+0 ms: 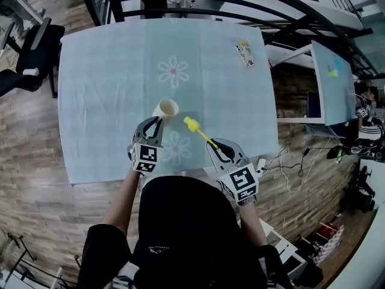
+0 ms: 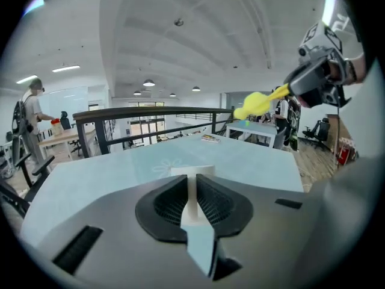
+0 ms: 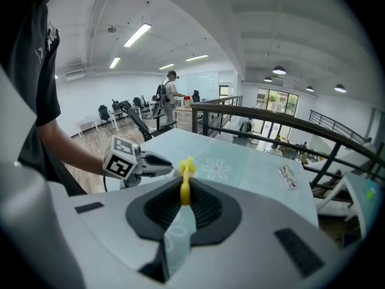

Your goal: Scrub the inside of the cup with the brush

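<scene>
A cream paper cup (image 1: 166,109) is held above the pale blue table (image 1: 108,71), its mouth tipped up and to the right. My left gripper (image 1: 156,123) is shut on the cup (image 2: 192,188), whose wall runs as a white strip between the dark pads. My right gripper (image 1: 215,147) is shut on the handle of a yellow brush (image 1: 199,132). The brush head (image 1: 190,124) points up-left and hangs just right of the cup, apart from it. In the right gripper view the brush (image 3: 185,182) stands upright between the jaws. From the left gripper view the brush (image 2: 257,102) shows at the upper right.
The tablecloth carries white flower prints (image 1: 174,71). A small printed card (image 1: 245,53) lies near the far right corner. A black railing (image 1: 240,5) runs behind the table. A second table (image 1: 334,80) stands to the right, with cables (image 1: 289,167) on the wooden floor.
</scene>
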